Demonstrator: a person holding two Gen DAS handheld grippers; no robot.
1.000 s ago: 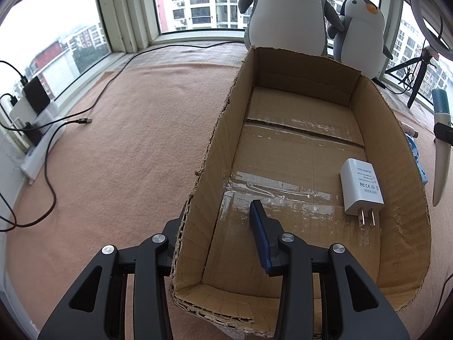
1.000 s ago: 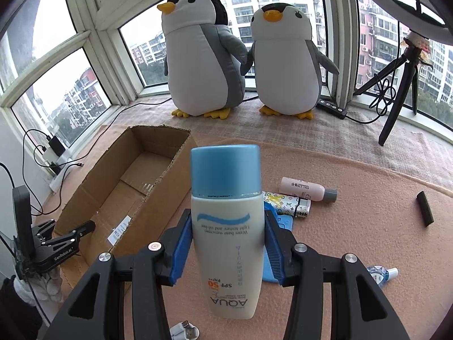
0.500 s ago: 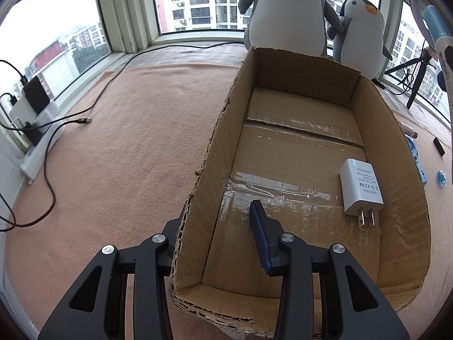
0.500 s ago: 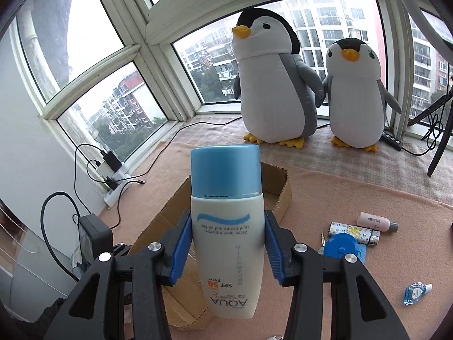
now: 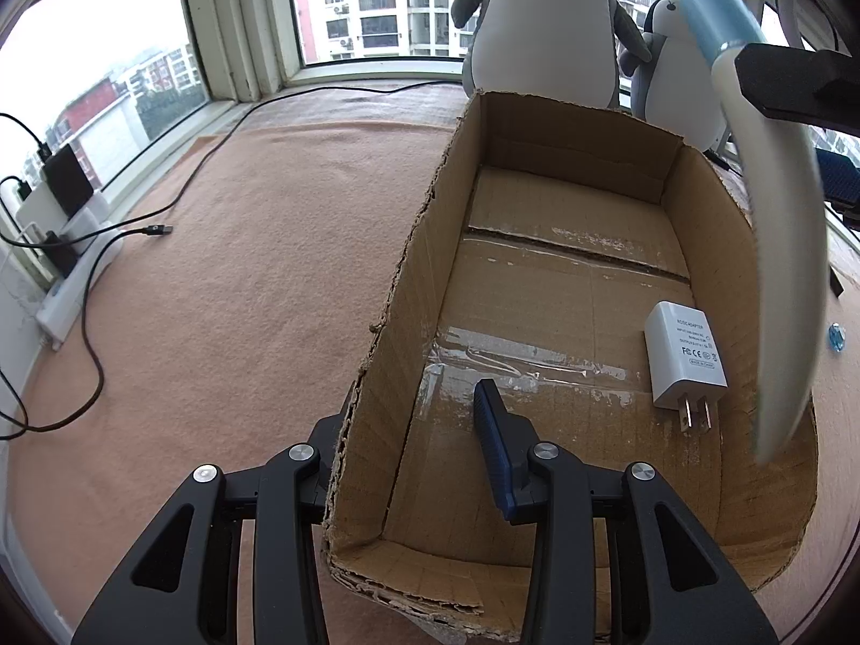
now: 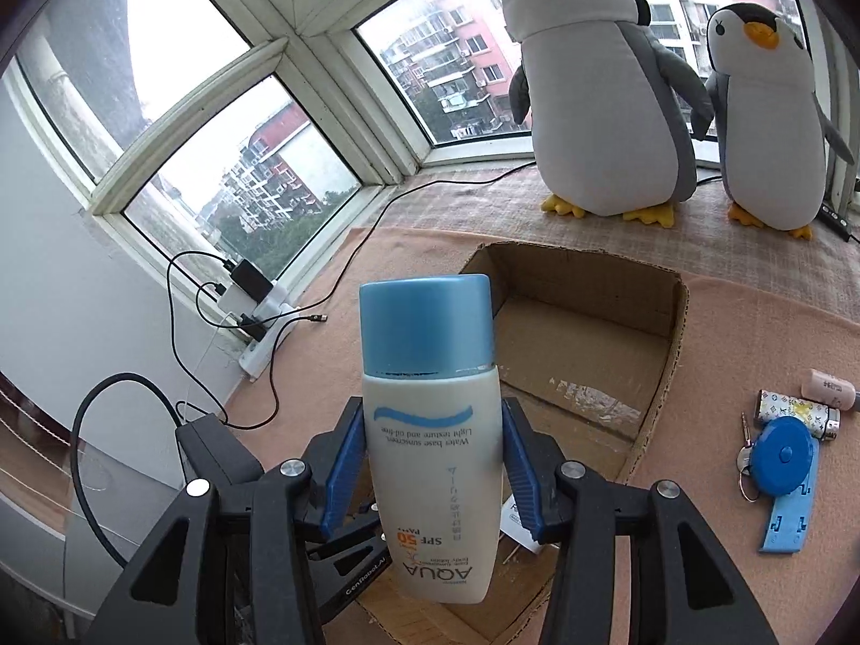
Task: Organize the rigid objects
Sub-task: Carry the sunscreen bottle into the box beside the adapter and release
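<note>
An open cardboard box [image 5: 586,134] lies on the peach carpet with a white charger plug [image 5: 685,360] on its floor. My left gripper [image 5: 414,403] is open and straddles the box's left wall, one finger outside and one blue pad inside. My right gripper [image 6: 432,414] is shut on a white sunscreen bottle [image 6: 430,457] with a blue cap, held above the near end of the box [image 6: 575,274]. In the left wrist view the bottle [image 5: 779,269] hangs over the box's right wall, blurred, clamped by dark fingers [image 5: 790,83].
Two plush penguins [image 6: 596,107] stand on the sill behind the box. A power strip with cables [image 6: 252,295] lies at the left by the window. Right of the box lie a blue tape measure [image 6: 782,454], a blue stand [image 6: 790,516] and small tubes [image 6: 795,414].
My right gripper has carried the bottle left, from the loose items to above the box. The left gripper and the box have stayed still.
</note>
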